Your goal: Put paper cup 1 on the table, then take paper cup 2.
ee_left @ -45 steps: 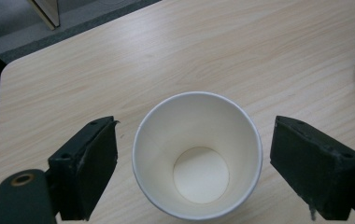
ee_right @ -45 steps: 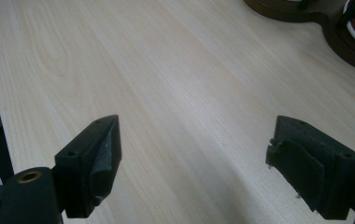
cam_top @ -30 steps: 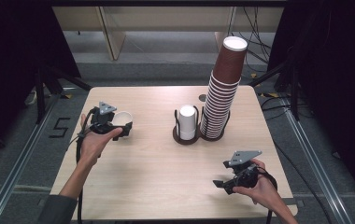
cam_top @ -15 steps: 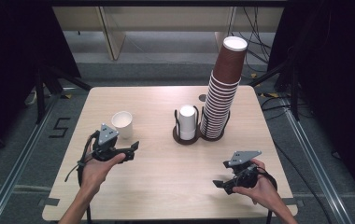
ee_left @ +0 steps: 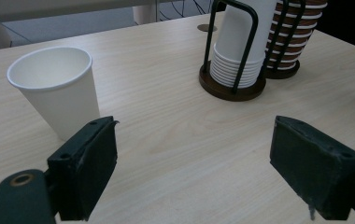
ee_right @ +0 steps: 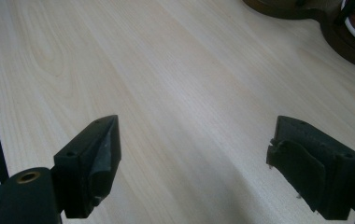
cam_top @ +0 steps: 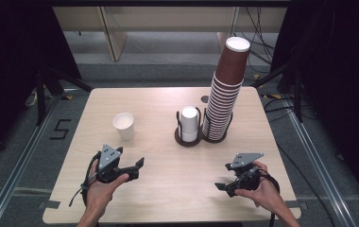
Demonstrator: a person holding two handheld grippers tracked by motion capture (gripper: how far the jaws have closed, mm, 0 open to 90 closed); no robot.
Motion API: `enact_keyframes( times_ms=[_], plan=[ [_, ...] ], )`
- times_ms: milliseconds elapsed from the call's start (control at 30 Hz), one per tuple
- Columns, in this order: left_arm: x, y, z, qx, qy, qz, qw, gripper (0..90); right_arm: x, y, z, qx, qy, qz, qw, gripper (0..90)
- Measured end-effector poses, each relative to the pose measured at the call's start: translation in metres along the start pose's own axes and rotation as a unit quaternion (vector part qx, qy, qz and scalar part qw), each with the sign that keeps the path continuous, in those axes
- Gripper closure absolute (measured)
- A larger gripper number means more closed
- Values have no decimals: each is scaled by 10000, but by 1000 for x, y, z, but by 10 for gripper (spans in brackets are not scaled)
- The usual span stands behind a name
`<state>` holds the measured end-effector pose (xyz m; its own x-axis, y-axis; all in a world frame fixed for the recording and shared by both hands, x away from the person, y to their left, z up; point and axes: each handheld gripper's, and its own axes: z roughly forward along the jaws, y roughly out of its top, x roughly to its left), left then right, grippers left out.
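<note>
A single white paper cup [cam_top: 123,126] stands upright on the wooden table [cam_top: 168,194], well to the left of the black wire holder [cam_top: 188,137] that carries a stack of white cups [cam_top: 190,123]. The left gripper [cam_top: 137,165] sits just nearer the person than that lone cup, jaws spread wide and holding nothing; in the left gripper view the cup [ee_left: 56,88] rises just beyond the left jaw, apart from it. A tall stack of brown cups [cam_top: 225,94] stands just right of the holder. The right gripper [cam_top: 222,185] rests near the table's front right, jaws likewise spread and empty, well apart from the lone cup.
</note>
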<state>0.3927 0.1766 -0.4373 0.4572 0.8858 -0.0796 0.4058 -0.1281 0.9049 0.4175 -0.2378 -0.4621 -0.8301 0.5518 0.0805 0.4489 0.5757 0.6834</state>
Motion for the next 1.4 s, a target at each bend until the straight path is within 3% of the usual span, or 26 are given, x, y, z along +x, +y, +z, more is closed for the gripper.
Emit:
enact_keyframes(
  times_ms=[200,400,567,733,800,900,1033,1367,1400],
  plan=[
    [-6,-15,-2,-7,54,28,10000,146,-1,-1,-2,-55,-44,25,10000,169],
    [-18,-39,-1,162,-5,252,9996,146,0,-1,-4,-77,-46,102,9999,170],
    [-27,-52,4,279,-308,511,9978,146,-3,0,-5,-146,-128,123,9997,168],
    [-32,-58,7,284,-430,551,9972,146,-5,3,-10,-279,-170,294,9990,169],
    [-34,-62,10,364,-500,661,9959,146,-8,6,-13,-427,-274,201,9985,170],
    [-36,-64,12,387,-500,579,9963,146,-12,10,-16,-494,-361,198,9979,170],
    [-35,-62,12,360,-548,628,9959,146,-17,15,-21,-628,-421,235,9969,171],
    [-31,-63,10,383,-472,596,9964,146,-25,26,-37,-914,-680,351,9929,169],
    [-31,-63,9,383,-476,602,9963,146,-25,31,-42,-981,-692,470,9917,167]
  ],
)
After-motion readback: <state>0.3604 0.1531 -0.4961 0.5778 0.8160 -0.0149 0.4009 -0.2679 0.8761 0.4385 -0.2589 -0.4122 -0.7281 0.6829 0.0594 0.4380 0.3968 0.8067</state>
